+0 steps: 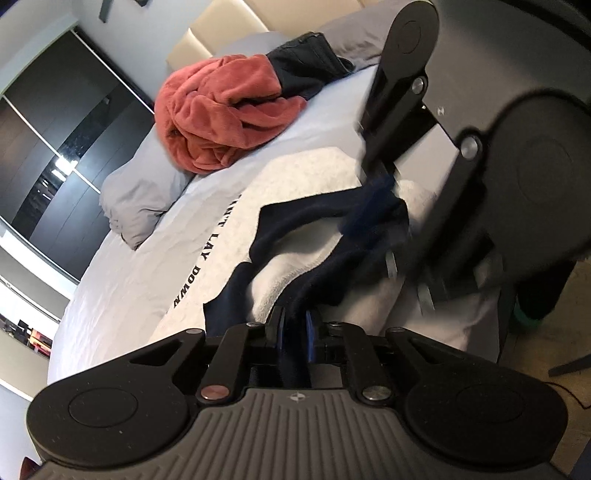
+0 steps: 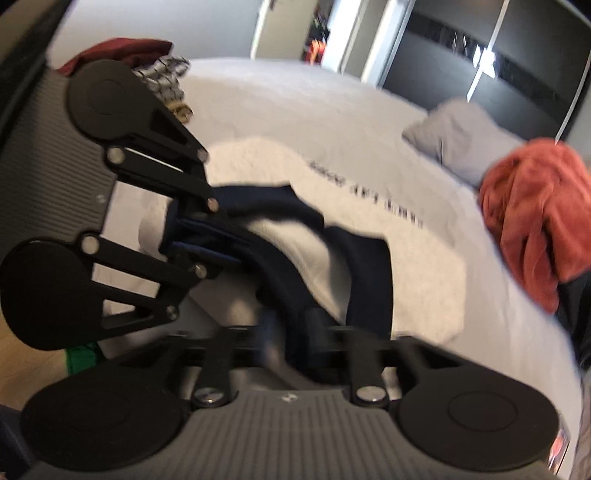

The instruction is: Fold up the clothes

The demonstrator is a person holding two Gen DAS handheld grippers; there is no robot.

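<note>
a pale bed (image 1: pixel 122 258) with a grey pillow (image 1: pixel 136 199), a padded headboard (image 1: pixel 221 33), dark sliding wardrobe doors (image 1: pixel 55 122).

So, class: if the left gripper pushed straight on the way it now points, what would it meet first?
The left gripper is already shut on the navy garment; straight on, it probably meets more of that cloth, then the white towel beneath.

fleecy white garment (image 1: pixel 295 177), matt black gripper (image 1: pixel 295 332)
</note>
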